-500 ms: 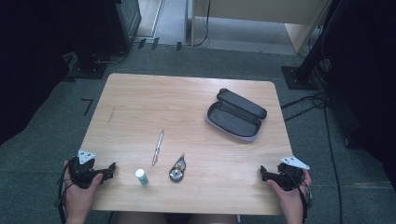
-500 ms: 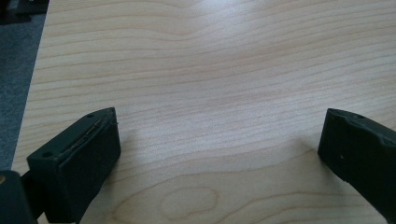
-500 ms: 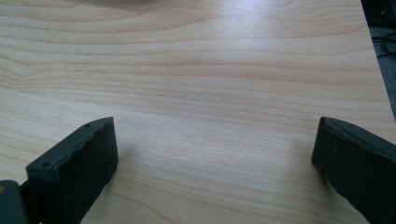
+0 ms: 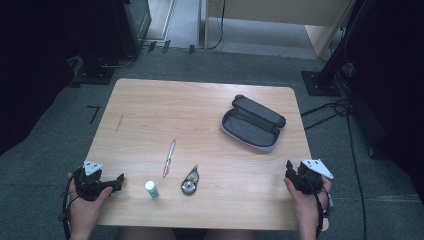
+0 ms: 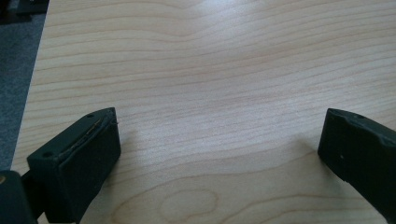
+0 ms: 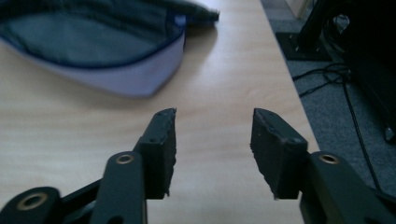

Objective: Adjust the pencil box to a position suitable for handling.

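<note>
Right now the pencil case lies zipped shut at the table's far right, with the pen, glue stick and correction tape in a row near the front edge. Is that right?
Not quite: the pencil case lies open, its lid folded back and its dark inside showing, as the high view shows. It does lie at the table's far right, with the pen, glue stick and correction tape near the front edge.

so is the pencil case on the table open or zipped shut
Open. The dark grey fabric pencil case with the lilac edge lies unzipped, lid flap folded back, its dark inside showing, with nothing visible in it.
</note>
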{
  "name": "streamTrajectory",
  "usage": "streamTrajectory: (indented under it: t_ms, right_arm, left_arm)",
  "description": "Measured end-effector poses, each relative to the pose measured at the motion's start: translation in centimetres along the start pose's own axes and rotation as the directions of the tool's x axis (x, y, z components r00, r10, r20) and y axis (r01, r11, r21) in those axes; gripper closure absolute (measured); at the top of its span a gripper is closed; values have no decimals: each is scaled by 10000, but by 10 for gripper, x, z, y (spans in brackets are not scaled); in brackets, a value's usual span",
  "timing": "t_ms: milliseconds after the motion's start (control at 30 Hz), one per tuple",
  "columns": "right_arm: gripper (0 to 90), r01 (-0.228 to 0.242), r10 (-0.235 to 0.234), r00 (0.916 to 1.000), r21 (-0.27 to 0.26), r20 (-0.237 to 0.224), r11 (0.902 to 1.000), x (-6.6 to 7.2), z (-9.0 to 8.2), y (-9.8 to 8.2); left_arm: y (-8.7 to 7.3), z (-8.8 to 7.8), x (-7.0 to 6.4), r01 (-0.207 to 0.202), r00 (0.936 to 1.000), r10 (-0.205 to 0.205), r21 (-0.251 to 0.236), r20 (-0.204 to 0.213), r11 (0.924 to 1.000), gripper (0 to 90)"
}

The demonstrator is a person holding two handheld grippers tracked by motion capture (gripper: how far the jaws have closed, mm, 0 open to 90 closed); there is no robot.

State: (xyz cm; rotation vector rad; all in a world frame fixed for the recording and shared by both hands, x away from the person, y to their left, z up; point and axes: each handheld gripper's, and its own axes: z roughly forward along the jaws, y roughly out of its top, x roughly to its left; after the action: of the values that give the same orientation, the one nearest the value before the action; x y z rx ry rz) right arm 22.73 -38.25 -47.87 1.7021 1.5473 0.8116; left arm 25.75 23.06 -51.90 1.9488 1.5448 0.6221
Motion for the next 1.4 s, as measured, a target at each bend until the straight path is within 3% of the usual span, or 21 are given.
streamTrajectory:
  t_ms: [67,167,233,500,700,833,1000,1067,1233,1400]
  right_arm:
    - [545,-149,150,9999,-218,27,9996,3,0,9]
    - [567,-408,392,9969,-225,-683,9989,4,5,22]
    - [582,-577,551,9953,-307,-798,9979,7,10,28]
    - [636,-1001,1009,9918,136,-783,9949,22,37,50]
    - [645,-917,951,9942,660,-494,9936,27,58,61]
    - [650,-1485,1546,9866,1057,-515,9832,24,74,71]
    - [623,-1719,1763,9842,1461,-178,9742,23,90,77]
    - [625,-1874,1947,9803,1528,-342,9703,23,96,78]
    - [628,-1832,1881,9821,1894,-84,9647,25,109,80]
    - [615,-2347,2384,9711,2136,91,9483,24,121,77]
  left_arm:
    - [0,0,0,0,10000,0,0,1,10000,0]
    - [0,0,0,0,10000,0,0,0,10000,0]
    - [0,0,0,-1,10000,1,-1,0,10000,0]
    - [0,0,0,4,10000,-4,-4,0,10000,0]
    - [0,0,0,1,10000,-1,-1,0,10000,0]
    - [0,0,0,-11,10000,11,10,-1,10000,0]
    - [0,0,0,-13,10000,13,9,0,10000,0]
    - [0,0,0,-12,10000,12,-3,-5,10000,0]
    - [0,0,0,-8,10000,8,-3,-3,10000,0]
    - [0,0,0,-9,10000,9,-2,-3,10000,0]
